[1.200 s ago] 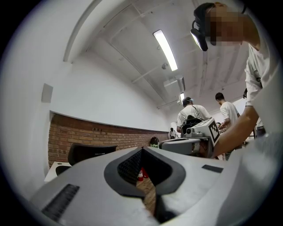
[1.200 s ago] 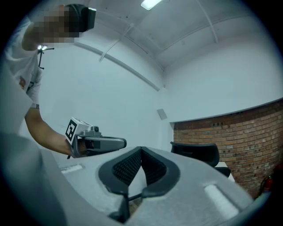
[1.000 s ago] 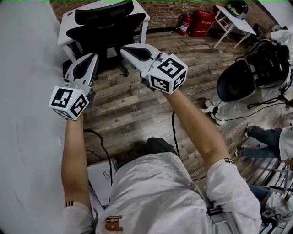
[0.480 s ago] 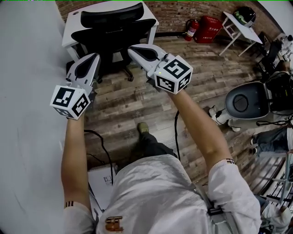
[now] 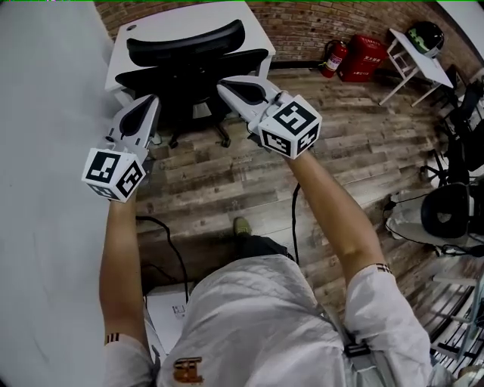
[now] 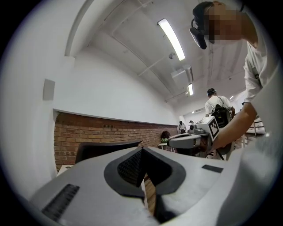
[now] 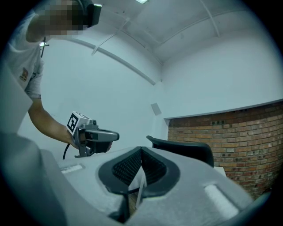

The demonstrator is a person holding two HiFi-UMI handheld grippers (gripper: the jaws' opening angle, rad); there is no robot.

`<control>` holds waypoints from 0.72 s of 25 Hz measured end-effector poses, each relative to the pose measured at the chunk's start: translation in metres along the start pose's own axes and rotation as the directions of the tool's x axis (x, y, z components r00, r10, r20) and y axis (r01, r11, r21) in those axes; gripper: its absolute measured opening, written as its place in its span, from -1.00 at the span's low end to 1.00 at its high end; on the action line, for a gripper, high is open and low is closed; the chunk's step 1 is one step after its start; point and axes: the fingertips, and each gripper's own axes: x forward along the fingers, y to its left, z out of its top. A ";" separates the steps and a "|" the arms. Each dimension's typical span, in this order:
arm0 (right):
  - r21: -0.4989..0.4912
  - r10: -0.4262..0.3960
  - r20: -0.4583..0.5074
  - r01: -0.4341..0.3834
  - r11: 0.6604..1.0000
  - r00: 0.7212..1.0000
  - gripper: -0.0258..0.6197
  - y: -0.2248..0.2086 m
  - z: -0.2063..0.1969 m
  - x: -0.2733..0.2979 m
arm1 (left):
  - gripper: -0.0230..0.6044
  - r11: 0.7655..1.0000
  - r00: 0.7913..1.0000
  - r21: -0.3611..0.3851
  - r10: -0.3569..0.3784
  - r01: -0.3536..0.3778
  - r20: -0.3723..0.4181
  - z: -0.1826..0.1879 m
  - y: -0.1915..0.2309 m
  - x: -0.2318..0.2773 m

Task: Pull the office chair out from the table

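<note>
Looks down on a plank floor (image 5: 227,181) spreading out below the office chair (image 5: 197,75). Finds a white surface (image 5: 189,15) right behind that black chair, the chair pushed in against it, headrest over the top. Holds the left gripper (image 5: 153,99) just short of the chair's left side, jaws closed with nothing between them. Holds the right gripper (image 5: 224,85) short of the chair's right side, jaws likewise closed and empty. Spots a red fire extinguisher (image 5: 333,57) well to the chair's right.
</note>
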 end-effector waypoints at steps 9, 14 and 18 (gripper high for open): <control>-0.029 0.025 -0.026 -0.025 0.999 0.999 -0.92 -0.082 -0.026 0.015 | -0.93 0.998 0.997 0.031 0.059 -0.058 -0.048 -0.025 0.040 0.062; -0.055 0.005 -0.079 -0.010 0.998 0.997 -0.92 -0.116 -0.043 0.026 | -0.92 0.993 0.988 0.086 0.095 -0.085 -0.125 -0.039 0.073 0.070; -0.121 -0.016 -0.162 -0.003 0.993 0.987 -0.84 -0.131 -0.061 0.034 | -0.91 0.984 0.968 0.159 0.118 -0.084 -0.221 -0.056 0.107 0.064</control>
